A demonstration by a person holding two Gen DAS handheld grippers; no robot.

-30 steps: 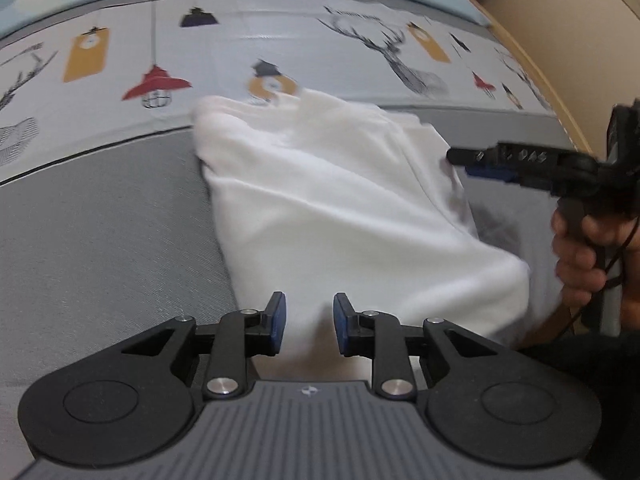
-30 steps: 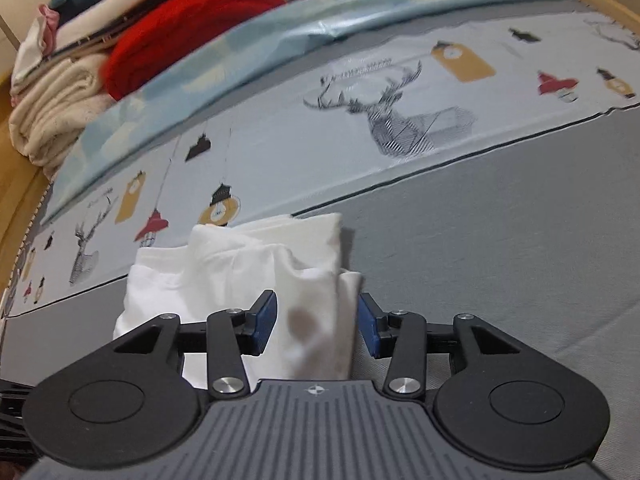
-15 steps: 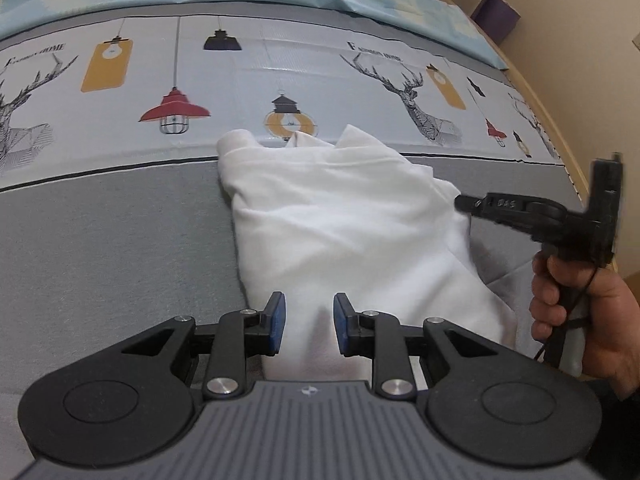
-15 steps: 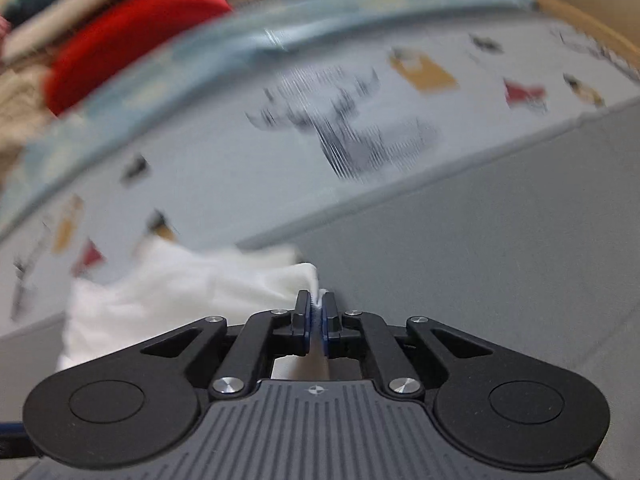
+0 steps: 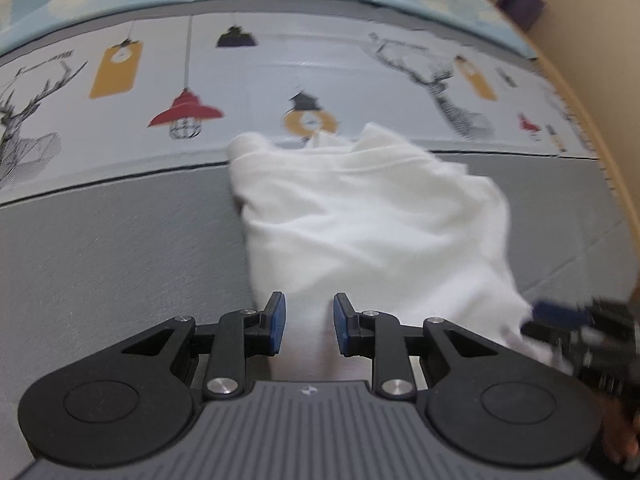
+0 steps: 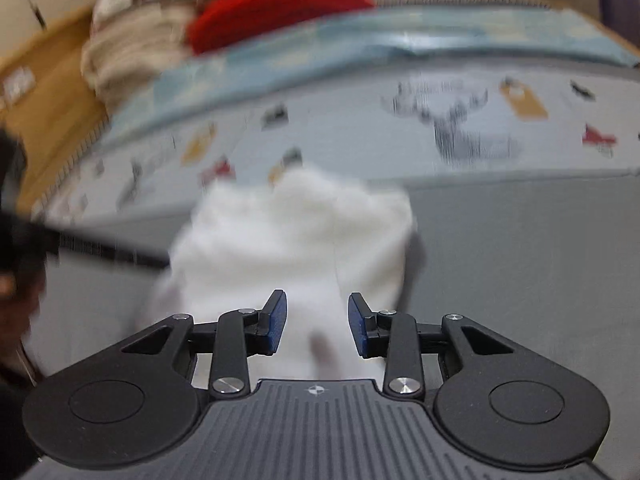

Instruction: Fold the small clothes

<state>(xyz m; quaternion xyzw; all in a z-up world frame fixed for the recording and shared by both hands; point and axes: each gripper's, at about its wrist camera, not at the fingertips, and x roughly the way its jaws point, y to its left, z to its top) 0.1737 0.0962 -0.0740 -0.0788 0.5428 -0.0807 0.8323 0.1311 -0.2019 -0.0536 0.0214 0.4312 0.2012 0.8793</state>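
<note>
The white garment (image 5: 372,216) lies in a rough, partly folded bundle on the bed (image 5: 120,260), its far edge crossing the dark line where the grey panel meets the printed band of lamps and deer. The left gripper (image 5: 308,320) hovers at the garment's near edge, jaws narrowly apart, nothing pressed between the pads. The right gripper (image 6: 316,322) stands over the garment's near end, jaws opening, cloth seen beneath the gap but not pinched. Risk: with neither gripper holding cloth, the loose upper layers nearest the printed band may slump and undo the fold; a grab from here could catch only one layer and drag the bundle askew. The right wrist view is blurred, so contact cannot be confirmed. No containers are in view; folded clothes (image 6: 256,20) are stacked beyond the garment
</note>
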